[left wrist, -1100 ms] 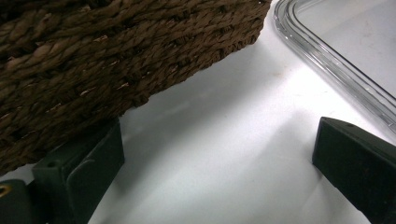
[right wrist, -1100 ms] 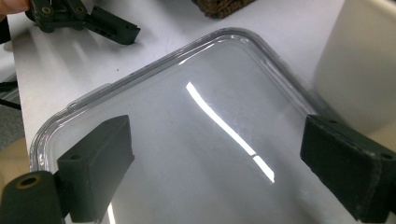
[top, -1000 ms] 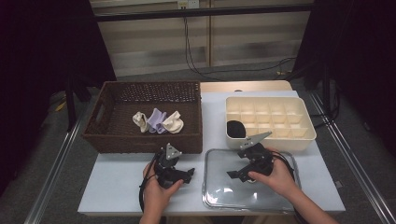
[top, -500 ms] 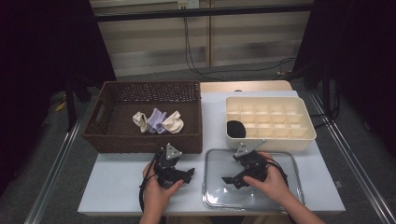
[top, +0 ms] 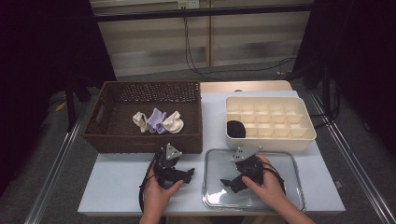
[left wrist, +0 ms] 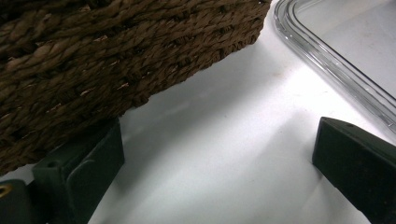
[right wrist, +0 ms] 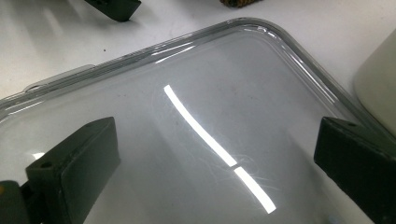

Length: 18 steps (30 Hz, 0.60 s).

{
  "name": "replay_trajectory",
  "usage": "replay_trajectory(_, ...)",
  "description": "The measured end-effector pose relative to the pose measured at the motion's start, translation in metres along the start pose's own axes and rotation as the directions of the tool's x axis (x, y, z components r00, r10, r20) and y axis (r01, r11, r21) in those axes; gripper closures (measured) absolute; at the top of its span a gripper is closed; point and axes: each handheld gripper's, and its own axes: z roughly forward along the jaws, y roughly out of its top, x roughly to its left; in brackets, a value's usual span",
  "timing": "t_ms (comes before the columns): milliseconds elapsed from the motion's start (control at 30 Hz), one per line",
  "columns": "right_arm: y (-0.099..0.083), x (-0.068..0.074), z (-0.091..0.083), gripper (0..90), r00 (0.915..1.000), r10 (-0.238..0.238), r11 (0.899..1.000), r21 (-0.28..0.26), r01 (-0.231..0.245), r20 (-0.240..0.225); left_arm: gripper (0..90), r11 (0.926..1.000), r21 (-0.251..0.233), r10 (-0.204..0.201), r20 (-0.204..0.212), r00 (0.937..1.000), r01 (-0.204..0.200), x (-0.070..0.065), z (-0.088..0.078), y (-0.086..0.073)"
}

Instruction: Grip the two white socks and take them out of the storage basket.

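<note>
A white table [top: 121, 186] seen from above, with a person's two hands entering from the near edge, each holding a black two-jaw gripper. The landmark is a clear plastic lid [top: 275, 186] lying flat on the table at the near right.

The right gripper [top: 227, 183] hovers low over the lid's left half, pointing left. Its jaws have just been opening and now stand spread wide with nothing between them; in the right gripper view, the lid's glossy surface [right wrist: 224, 121] with a bright streak of reflected light lies beneath the two black jaws.

The left gripper [top: 190, 173] rests just left of the lid, on bare table, also spread wide and holding nothing. In the left gripper view, the lid's rim [left wrist: 336, 70] runs along the upper right.

Behind the lid stands a cream compartment box [top: 299, 135], with a dark rolled item [top: 236, 129] in its front left compartment. Left of the lid and farther back sits a brown woven basket [top: 116, 140] holding three pale rolled socks [top: 158, 121].
</note>
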Motion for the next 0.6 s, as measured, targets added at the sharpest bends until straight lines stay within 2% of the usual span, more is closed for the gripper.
replay_trajectory(433,-0.0008,0.0001,0.0,0.0,1.0,-0.003,1.0,-0.007,0.003,0.002,2.0,1.0,-0.001,-0.002,-0.003,1.0,0.002,0.0003,-0.0003,0.0001)
replay_trajectory(600,-0.0009,0.0002,-0.0001,0.0,1.0,-0.002,1.0,-0.007,0.002,0.002,3.1,0.9997,0.0,-0.023,0.002,0.9997,0.023,0.0012,-0.0024,0.0005)
